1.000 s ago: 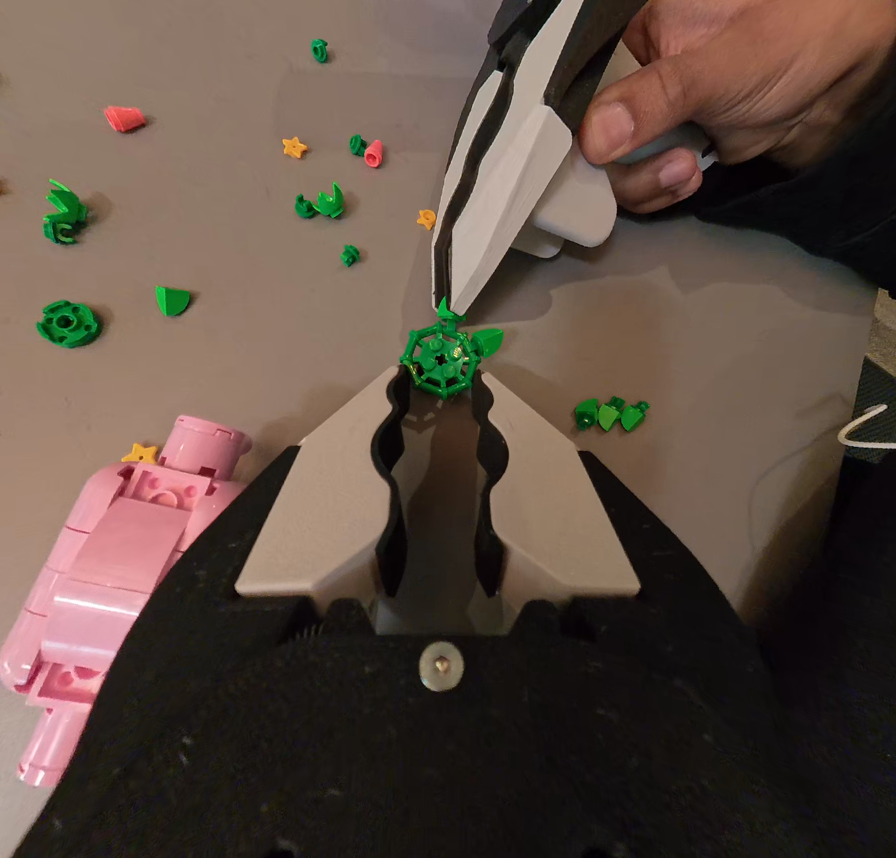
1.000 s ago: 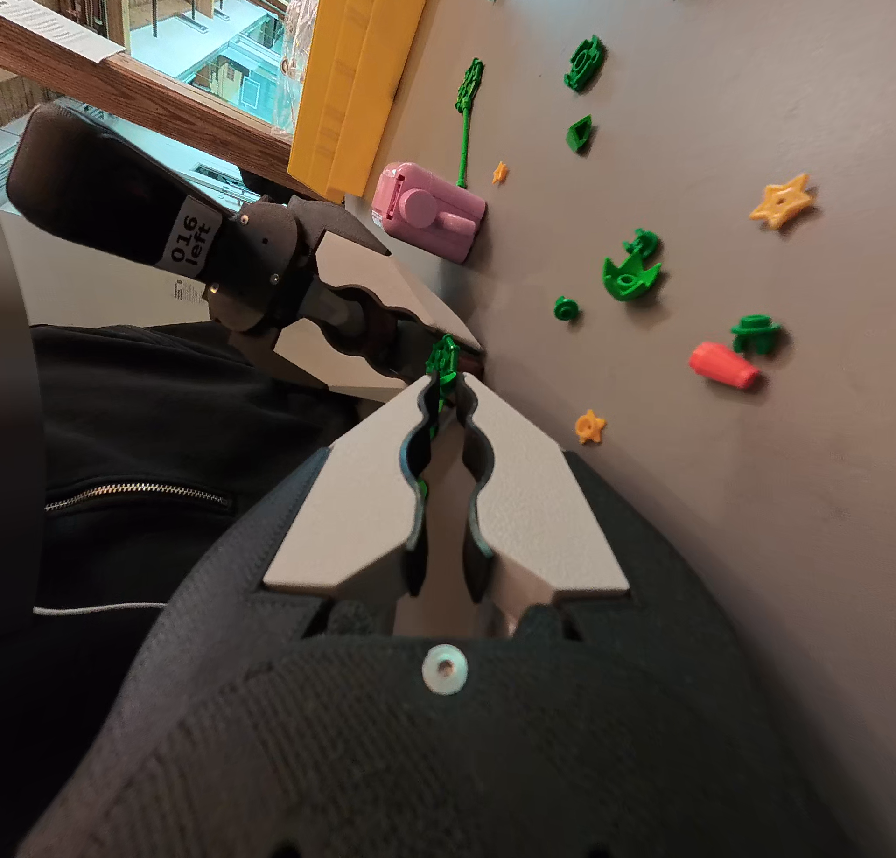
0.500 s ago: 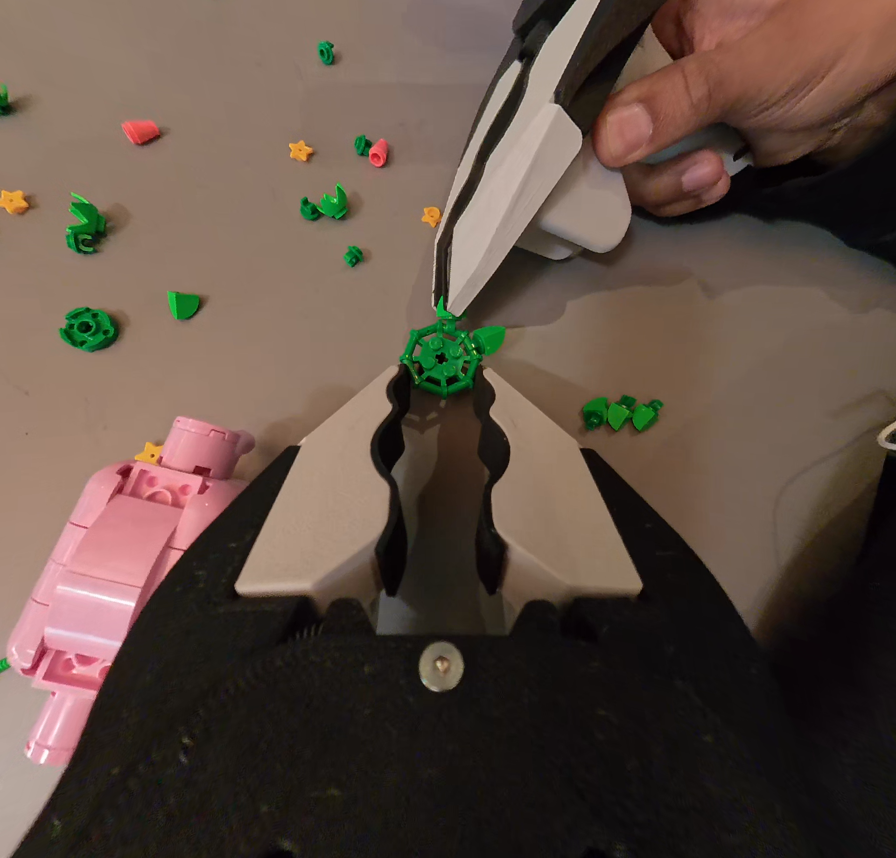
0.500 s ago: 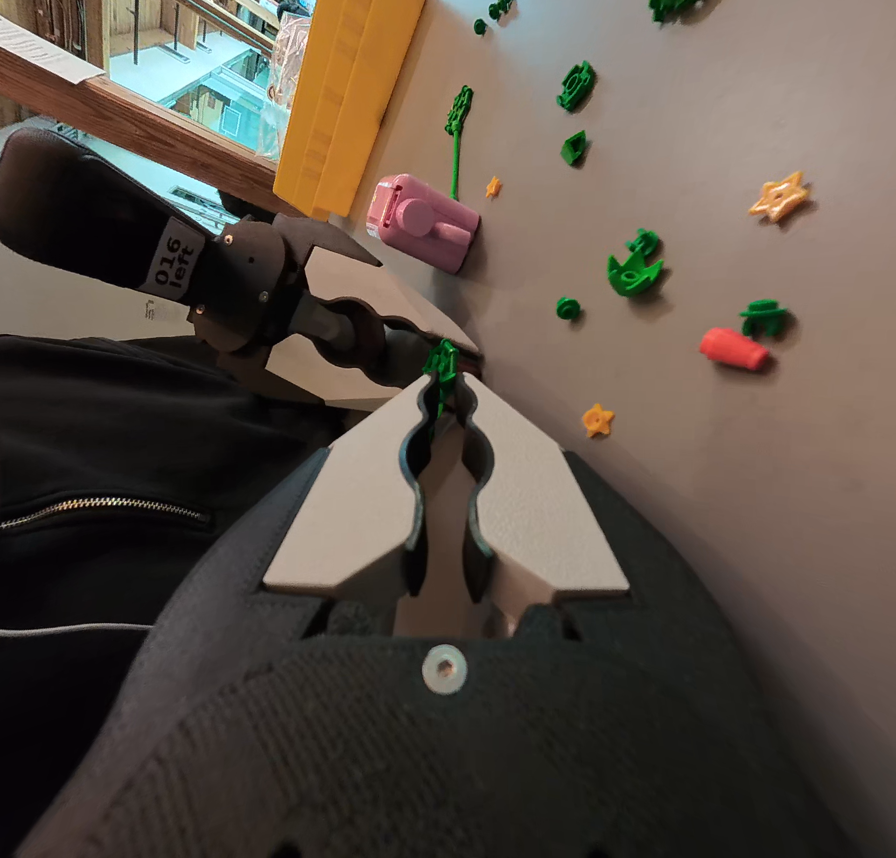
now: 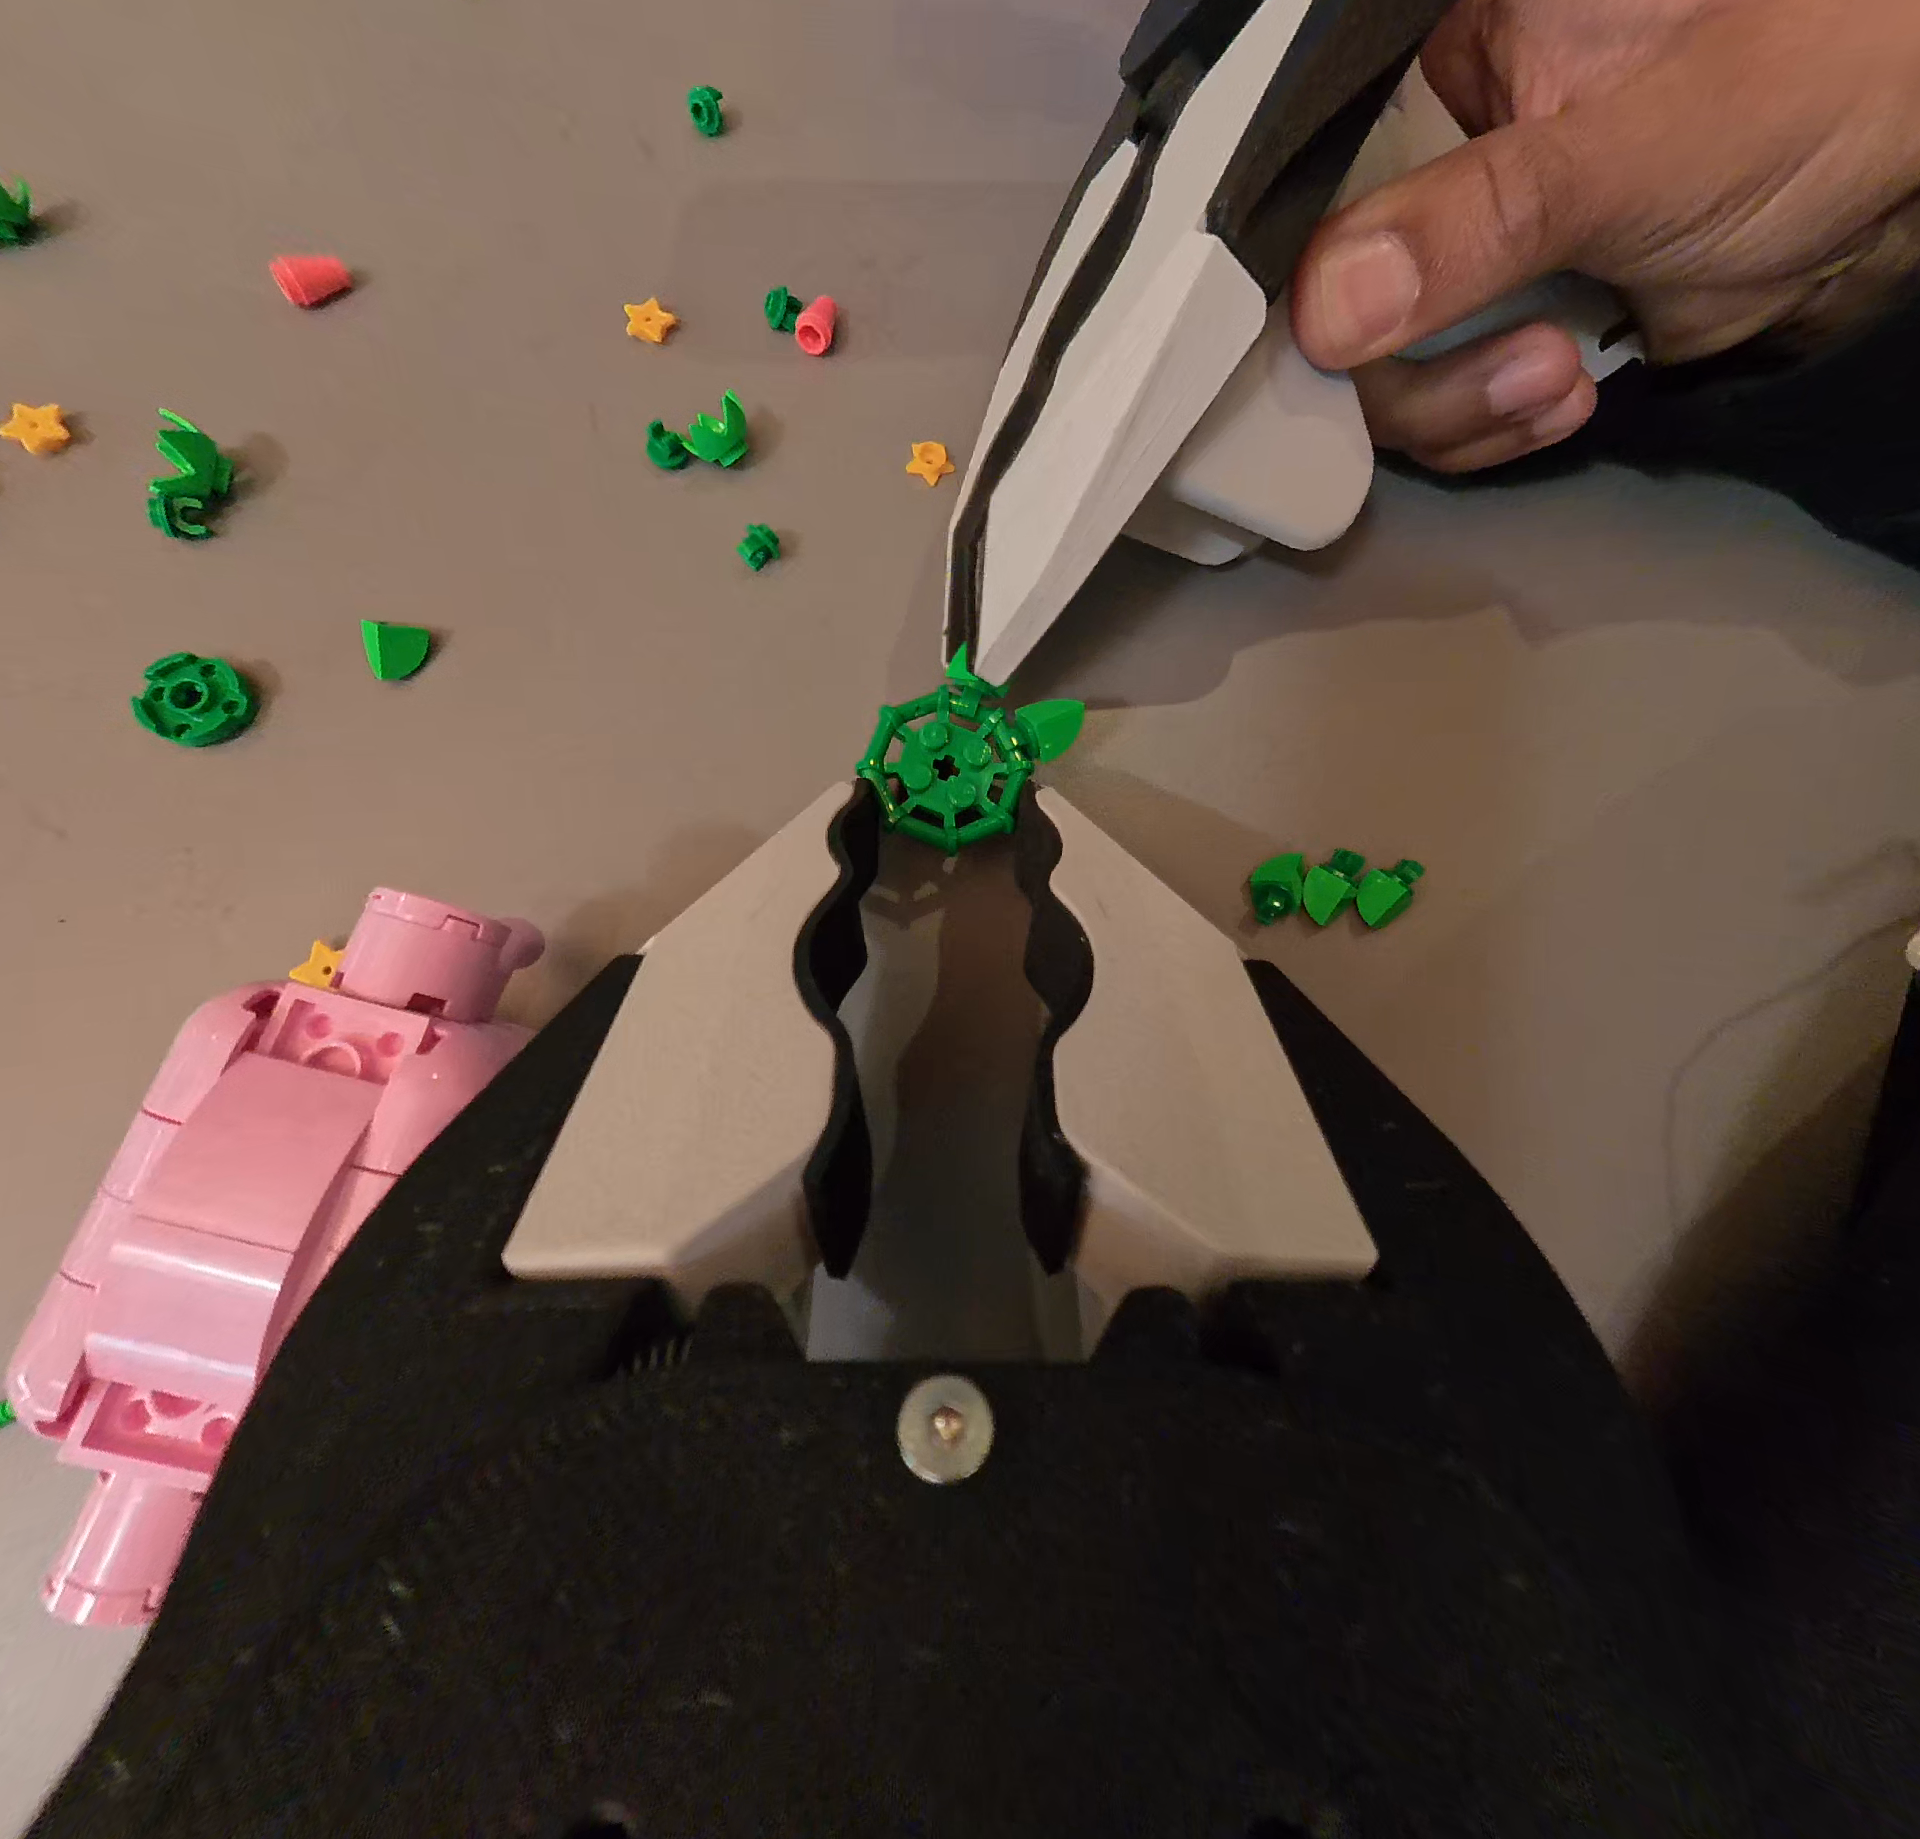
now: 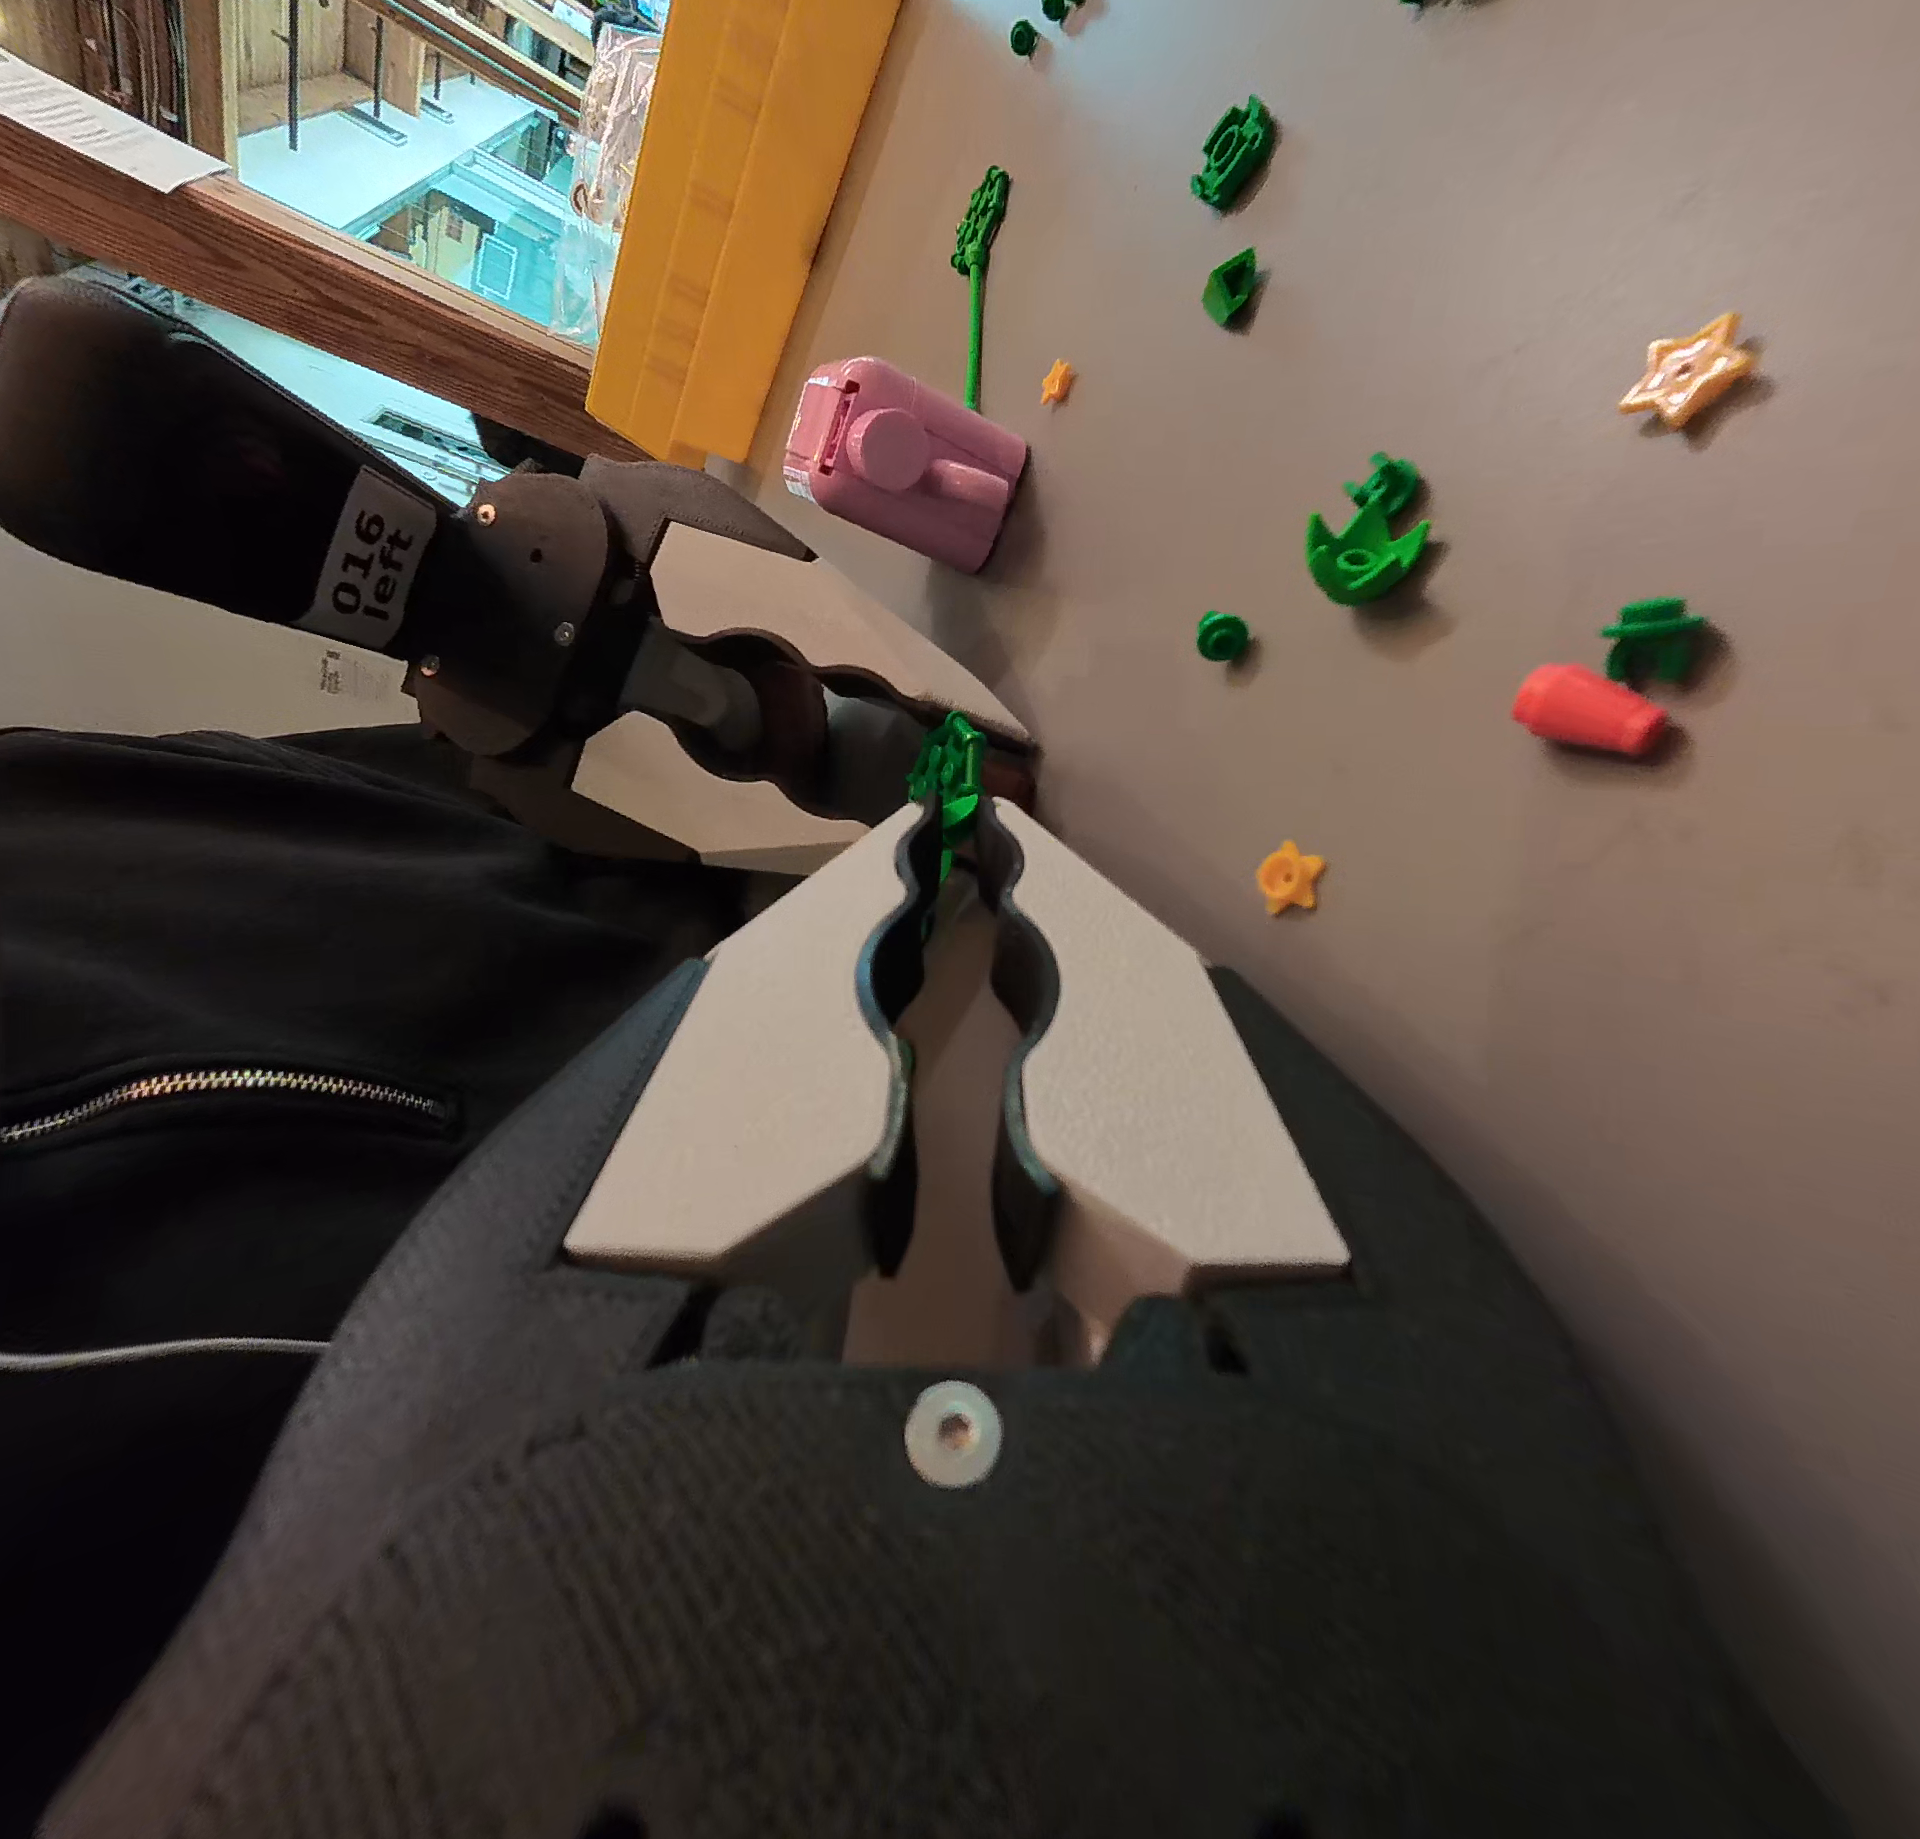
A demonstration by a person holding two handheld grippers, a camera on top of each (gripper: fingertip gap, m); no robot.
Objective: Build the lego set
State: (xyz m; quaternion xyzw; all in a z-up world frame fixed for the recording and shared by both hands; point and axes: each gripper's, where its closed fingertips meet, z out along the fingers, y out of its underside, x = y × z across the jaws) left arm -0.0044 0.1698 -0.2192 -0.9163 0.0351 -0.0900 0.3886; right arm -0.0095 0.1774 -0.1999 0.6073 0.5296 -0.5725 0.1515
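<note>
My left gripper [image 5: 945, 802] is shut on a round green web-like wheel piece [image 5: 943, 769] and holds it just above the grey table. One green leaf [image 5: 1051, 724] is clipped on the wheel's right rim. My right gripper [image 6: 961, 823] is shut on a small green leaf piece [image 6: 951, 818] and presses it against the wheel's far rim [image 6: 948, 755]. In the left wrist view the right gripper [image 5: 966, 651] comes down from the upper right, held by a hand [image 5: 1621, 158]. The left gripper [image 6: 966, 740] also shows in the right wrist view.
A pink built block [image 5: 239, 1197] lies at the left, also in the right wrist view [image 6: 904, 475]. Three green leaves [image 5: 1335, 890] lie to the right. Loose green, yellow star and red cone pieces are scattered beyond. A yellow box [image 6: 748, 168] stands at the table edge. The grippers are tip to tip, or close to it. The left tips stand about 10 centimeters off the pink built block [image 5: 239, 1197].
Both grippers have stayed locked together at the wheel. The views have shifted slightly, so the table pieces sit a little differently in frame.
</note>
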